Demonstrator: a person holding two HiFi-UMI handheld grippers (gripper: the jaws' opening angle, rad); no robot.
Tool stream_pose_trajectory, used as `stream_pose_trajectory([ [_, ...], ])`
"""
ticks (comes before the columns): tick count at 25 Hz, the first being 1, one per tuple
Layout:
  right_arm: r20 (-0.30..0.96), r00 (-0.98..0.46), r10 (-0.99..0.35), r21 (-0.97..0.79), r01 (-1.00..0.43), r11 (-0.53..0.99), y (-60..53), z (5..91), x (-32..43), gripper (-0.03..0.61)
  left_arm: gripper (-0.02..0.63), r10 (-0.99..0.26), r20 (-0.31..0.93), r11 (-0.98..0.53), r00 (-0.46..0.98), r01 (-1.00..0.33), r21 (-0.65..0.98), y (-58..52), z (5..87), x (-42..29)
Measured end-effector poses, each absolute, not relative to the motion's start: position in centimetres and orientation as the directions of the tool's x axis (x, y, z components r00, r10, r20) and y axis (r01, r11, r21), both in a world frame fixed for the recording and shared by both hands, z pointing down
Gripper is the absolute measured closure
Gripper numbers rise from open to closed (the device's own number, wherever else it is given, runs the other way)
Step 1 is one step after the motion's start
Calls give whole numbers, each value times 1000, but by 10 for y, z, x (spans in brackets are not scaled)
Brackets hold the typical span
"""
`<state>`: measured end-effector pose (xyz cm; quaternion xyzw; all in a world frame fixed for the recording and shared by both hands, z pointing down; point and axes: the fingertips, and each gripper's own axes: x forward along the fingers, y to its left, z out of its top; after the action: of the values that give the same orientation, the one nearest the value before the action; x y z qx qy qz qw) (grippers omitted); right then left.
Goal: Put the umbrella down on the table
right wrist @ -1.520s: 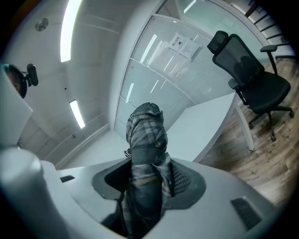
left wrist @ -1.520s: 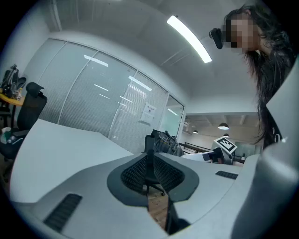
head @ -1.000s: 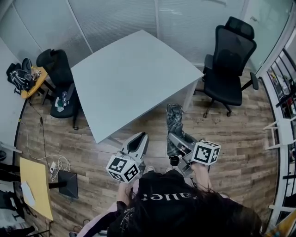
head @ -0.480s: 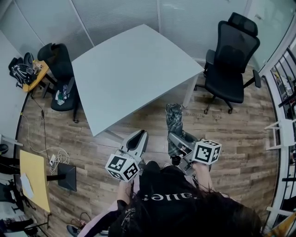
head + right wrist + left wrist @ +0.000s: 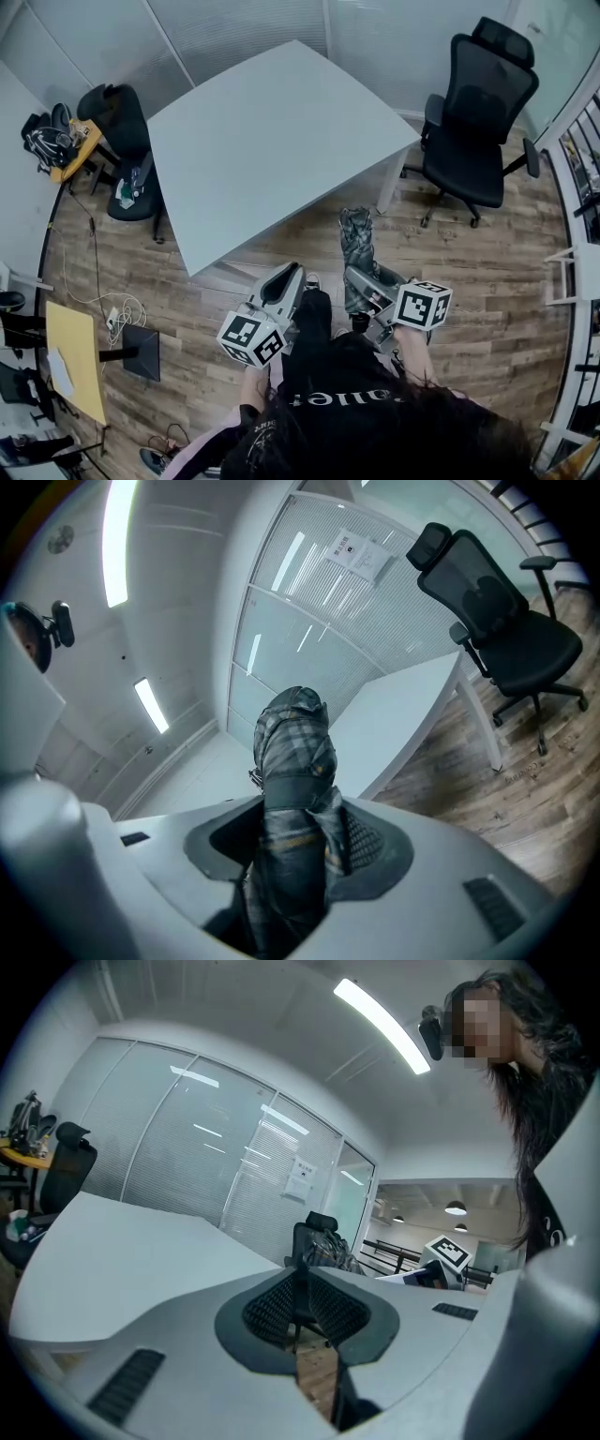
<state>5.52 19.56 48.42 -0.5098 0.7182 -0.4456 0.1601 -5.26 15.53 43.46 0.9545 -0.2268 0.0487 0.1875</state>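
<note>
The folded umbrella (image 5: 355, 246), in grey plaid fabric, stands nearly upright over the wooden floor, short of the white table (image 5: 262, 141). My right gripper (image 5: 360, 284) is shut on its lower part. In the right gripper view the umbrella (image 5: 293, 752) fills the space between the jaws of the right gripper (image 5: 295, 841), with the table's edge (image 5: 394, 728) behind it. My left gripper (image 5: 287, 277) hangs beside it on the left, near the table's front edge. In the left gripper view the left gripper (image 5: 302, 1302) has its pads together and holds nothing.
A black office chair (image 5: 478, 122) stands right of the table. Another dark chair (image 5: 122, 141) with bags sits at its left. A small yellow table (image 5: 73, 370) is at the lower left, and metal shelving (image 5: 572, 272) lines the right edge. The person's dark leg (image 5: 314, 319) shows between the grippers.
The person has stepped slightly toward the table, and a dark leg now shows between the grippers. Both grippers have eased forward and down. The umbrella stays in the right gripper.
</note>
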Motion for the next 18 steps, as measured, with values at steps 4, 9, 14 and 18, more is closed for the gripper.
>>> stream_pose_trajectory([
  [4, 228, -422, -877, -805, -588, 75, 172, 490, 66, 364, 569, -423, 192, -823, 886, -464, 326, 128, 442, -48],
  [9, 254, -413, -874, -796, -603, 54, 127, 497, 77, 364, 569, -431, 178, -817, 885, -466, 339, 73, 447, -39],
  [14, 267, -404, -875, -791, -611, 41, 71, 492, 91, 364, 569, -393, 166, -836, 905, -426, 345, 17, 442, -14],
  [18, 267, -396, -879, -791, -611, 35, 18, 487, 95, 364, 569, -373, 161, -845, 914, -406, 348, -33, 438, -7],
])
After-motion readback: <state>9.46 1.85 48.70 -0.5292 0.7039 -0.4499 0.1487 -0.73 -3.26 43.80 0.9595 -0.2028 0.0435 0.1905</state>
